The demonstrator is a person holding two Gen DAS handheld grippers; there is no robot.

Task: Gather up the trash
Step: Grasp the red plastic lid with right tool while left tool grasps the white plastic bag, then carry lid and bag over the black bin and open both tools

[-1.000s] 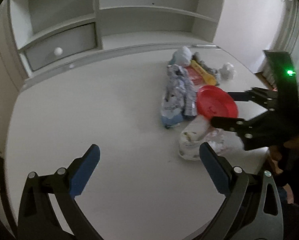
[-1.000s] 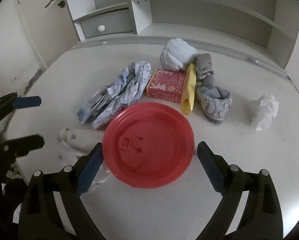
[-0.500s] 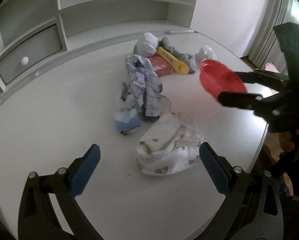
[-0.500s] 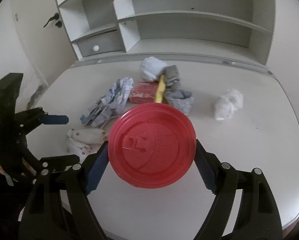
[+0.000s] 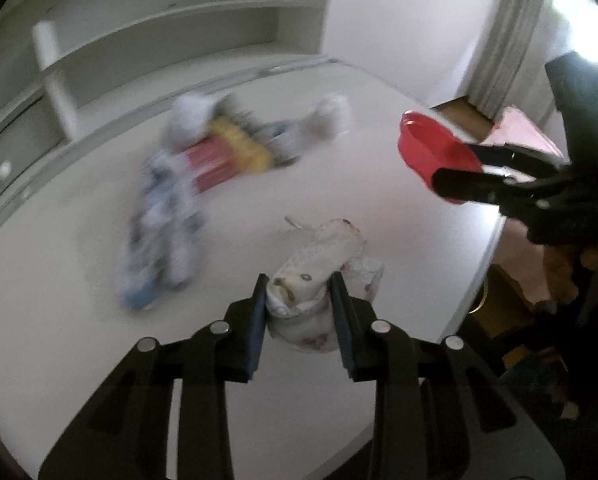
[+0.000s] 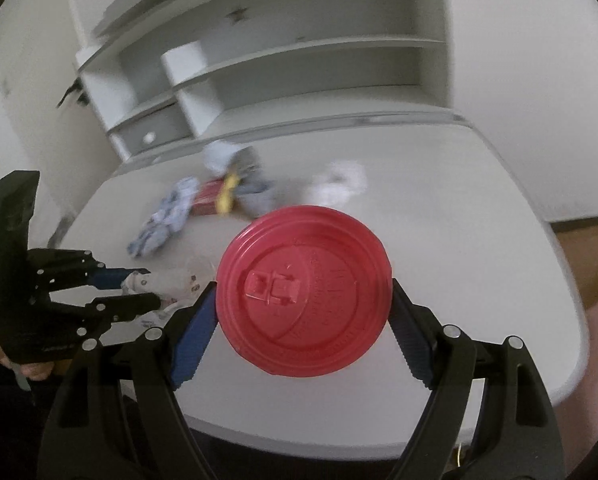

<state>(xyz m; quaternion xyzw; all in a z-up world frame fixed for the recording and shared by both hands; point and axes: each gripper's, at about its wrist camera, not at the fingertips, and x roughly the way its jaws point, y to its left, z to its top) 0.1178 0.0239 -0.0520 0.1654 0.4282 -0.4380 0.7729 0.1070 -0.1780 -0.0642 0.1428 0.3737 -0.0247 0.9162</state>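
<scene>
Left tongs (image 5: 299, 300) are pinching the crumpled wrapper (image 5: 319, 280) on the counter (image 5: 79, 340); right tongs (image 6: 303, 312) are gripping the red lid (image 6: 303, 292).

1. I see a white table (image 5: 79, 300) with a rounded near edge; its far edge meets a white shelf unit (image 6: 299, 60).
2. Near the far side lies a blurred cluster: a white crumpled wad (image 5: 189, 114), a red box (image 5: 209, 164), a yellow item (image 5: 241, 142) and a grey piece (image 5: 283, 134), packed so closely I cannot tell which are touching.
3. A crumpled blue-and-white wrapper (image 5: 159, 236) stretches from that cluster toward me.
4. A white tissue ball (image 6: 341, 182) sits apart, to the right of the cluster.
5. A white printed plastic bag (image 5: 319, 272) is near the front edge; whether it rests on the table, I cannot tell.
</scene>
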